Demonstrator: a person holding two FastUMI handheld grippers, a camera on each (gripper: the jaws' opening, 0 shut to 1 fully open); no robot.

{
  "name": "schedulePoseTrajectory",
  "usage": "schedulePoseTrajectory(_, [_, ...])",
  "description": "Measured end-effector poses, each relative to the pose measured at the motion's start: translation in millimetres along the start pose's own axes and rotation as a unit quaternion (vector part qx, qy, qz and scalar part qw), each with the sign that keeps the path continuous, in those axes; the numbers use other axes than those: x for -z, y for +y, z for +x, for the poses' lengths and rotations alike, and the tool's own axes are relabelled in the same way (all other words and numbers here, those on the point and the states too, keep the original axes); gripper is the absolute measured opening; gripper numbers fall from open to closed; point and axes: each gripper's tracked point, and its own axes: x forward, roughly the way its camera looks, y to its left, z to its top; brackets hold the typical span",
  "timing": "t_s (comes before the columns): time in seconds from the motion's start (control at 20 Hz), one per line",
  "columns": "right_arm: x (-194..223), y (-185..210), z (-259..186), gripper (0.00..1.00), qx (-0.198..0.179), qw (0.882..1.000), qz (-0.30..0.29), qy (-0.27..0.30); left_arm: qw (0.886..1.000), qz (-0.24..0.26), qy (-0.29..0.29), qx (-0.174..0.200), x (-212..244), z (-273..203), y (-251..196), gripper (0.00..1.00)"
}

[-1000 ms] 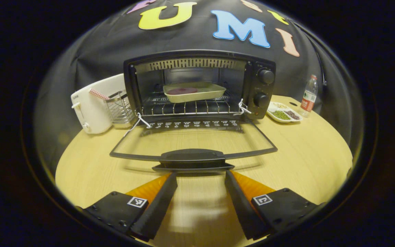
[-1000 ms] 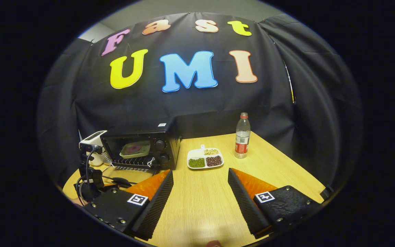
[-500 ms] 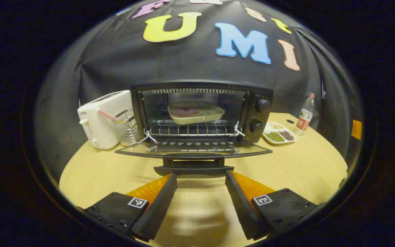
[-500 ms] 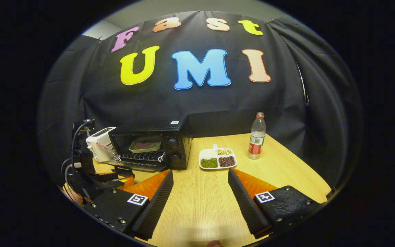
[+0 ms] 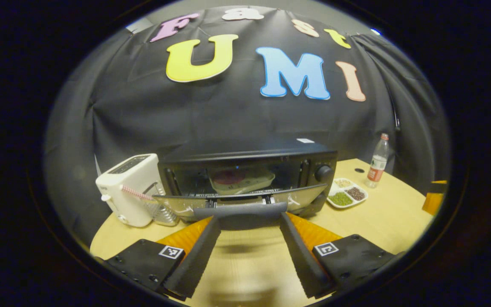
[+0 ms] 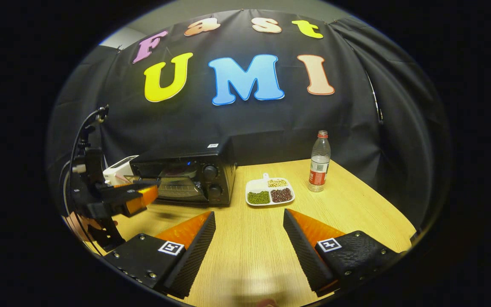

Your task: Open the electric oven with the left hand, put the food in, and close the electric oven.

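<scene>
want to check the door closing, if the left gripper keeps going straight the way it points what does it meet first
Most likely the oven door handle, right at the tips of the left gripper. Behind it come the half-raised glass door and the tray of food. Whether they already touch is unclear.

- In the left gripper view, the half-raised oven door (image 5: 245,200) covers the lower part of the baking tray (image 5: 242,181); the food on it is a dim reddish patch.
- Whether the left gripper (image 5: 245,219) touches the door handle (image 5: 240,212) cannot be told.
- The wire rack (image 5: 160,209) beside the toaster (image 5: 128,189) is blurred.
- In the right gripper view, the oven's inside is too dark to read.
</scene>
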Motion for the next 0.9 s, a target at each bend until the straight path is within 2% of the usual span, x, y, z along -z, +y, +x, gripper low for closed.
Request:
schedulePoseTrajectory(0.05, [-2, -1, -1, 0.98, 0.0, 1.0, 0.002, -0.002, 1.0, 0.002, -0.012, -0.002, -12, 1, 2, 0.91])
schedulePoseTrajectory(0.1, [-6, -3, -2, 0.98, 0.0, 1.0, 0.002, -0.006, 1.0, 0.003, -0.025, -0.002, -24, 0, 2, 1.0])
schedulePoseTrajectory(0.3, [-37, -16, -10, 0.98, -0.001, 0.999, -0.003, -0.045, 0.997, 0.006, -0.08, -0.004, -73, -32, -9, 1.0])
schedulePoseTrajectory(0.35, [-46, -20, -14, 0.98, -0.001, 0.998, -0.003, -0.058, 0.996, 0.008, -0.094, -0.008, -86, -47, -13, 1.0])
schedulePoseTrajectory(0.4, [-55, -26, -20, 0.98, 0.0, 0.998, -0.004, -0.069, 0.994, 0.009, -0.106, -0.011, -96, -63, -19, 0.95])
schedulePoseTrajectory(0.45, [-62, -30, -27, 0.98, -0.006, 0.997, -0.006, -0.078, 0.993, 0.008, -0.119, -0.014, -107, -79, -25, 1.0])
schedulePoseTrajectory(0.6, [-83, -51, -43, 0.98, -0.01, 0.995, -0.013, -0.102, 0.989, -0.004, -0.146, -0.026, -130, -133, -42, 1.0])
schedulePoseTrajectory(0.75, [-97, -70, -62, 0.98, -0.012, 0.992, -0.023, -0.123, 0.985, -0.006, -0.167, -0.044, -143, -186, -54, 0.91])
schedulePoseTrajectory(0.8, [-100, -76, -70, 0.98, -0.013, 0.991, -0.031, -0.128, 0.984, -0.005, -0.172, -0.052, -146, -202, -57, 1.0])
schedulePoseTrajectory(0.9, [-104, -86, -85, 0.98, -0.009, 0.989, -0.048, -0.137, 0.983, -0.004, -0.175, -0.06, -144, -230, -64, 1.0])
